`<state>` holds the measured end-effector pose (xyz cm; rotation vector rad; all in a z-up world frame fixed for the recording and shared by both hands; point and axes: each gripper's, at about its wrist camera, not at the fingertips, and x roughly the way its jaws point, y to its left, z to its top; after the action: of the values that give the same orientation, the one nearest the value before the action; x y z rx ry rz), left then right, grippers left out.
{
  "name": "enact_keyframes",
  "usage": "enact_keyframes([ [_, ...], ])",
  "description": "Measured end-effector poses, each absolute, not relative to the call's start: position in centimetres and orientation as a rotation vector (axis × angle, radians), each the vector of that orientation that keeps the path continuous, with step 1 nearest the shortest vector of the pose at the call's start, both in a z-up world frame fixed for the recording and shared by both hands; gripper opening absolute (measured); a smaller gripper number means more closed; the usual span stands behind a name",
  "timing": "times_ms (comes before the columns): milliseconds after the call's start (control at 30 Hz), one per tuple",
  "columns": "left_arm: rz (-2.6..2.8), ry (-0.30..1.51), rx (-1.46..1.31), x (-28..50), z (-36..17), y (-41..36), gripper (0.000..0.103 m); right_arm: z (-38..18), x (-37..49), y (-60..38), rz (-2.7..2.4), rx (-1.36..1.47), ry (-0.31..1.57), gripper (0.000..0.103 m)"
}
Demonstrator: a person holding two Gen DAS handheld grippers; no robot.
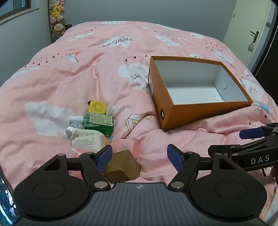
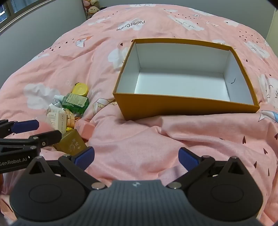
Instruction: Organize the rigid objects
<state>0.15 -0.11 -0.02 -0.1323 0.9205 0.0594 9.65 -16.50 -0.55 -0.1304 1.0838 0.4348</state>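
An open orange cardboard box (image 1: 196,111) (image 2: 182,106) with a white, empty inside lies on the pink bed. A pile of small items lies to its left: a gold box (image 1: 124,166) (image 2: 73,144), a pink box (image 1: 126,146) (image 2: 86,129), a green bottle (image 1: 98,121) (image 2: 75,102), a yellow case (image 1: 96,107) (image 2: 80,89) and white cartons (image 1: 86,140) (image 2: 56,120). My left gripper (image 1: 139,156) is open, its left finger beside the gold box. My right gripper (image 2: 136,157) is open and empty over bare quilt in front of the orange box.
The pink quilt (image 1: 86,66) is soft and wrinkled. Plush toys (image 1: 56,15) stand at the far wall, a door (image 1: 250,34) at the right. My right gripper shows at the right edge of the left wrist view (image 1: 252,133).
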Motion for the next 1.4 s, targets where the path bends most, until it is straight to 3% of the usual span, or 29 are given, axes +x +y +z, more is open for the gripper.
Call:
enact_keyframes([
  [1400, 0.018, 0.915, -0.118, 0.1, -0.1, -0.7, 0.083, -0.9, 9.9, -16.3, 0.441, -0.133, 1.113, 0.101],
])
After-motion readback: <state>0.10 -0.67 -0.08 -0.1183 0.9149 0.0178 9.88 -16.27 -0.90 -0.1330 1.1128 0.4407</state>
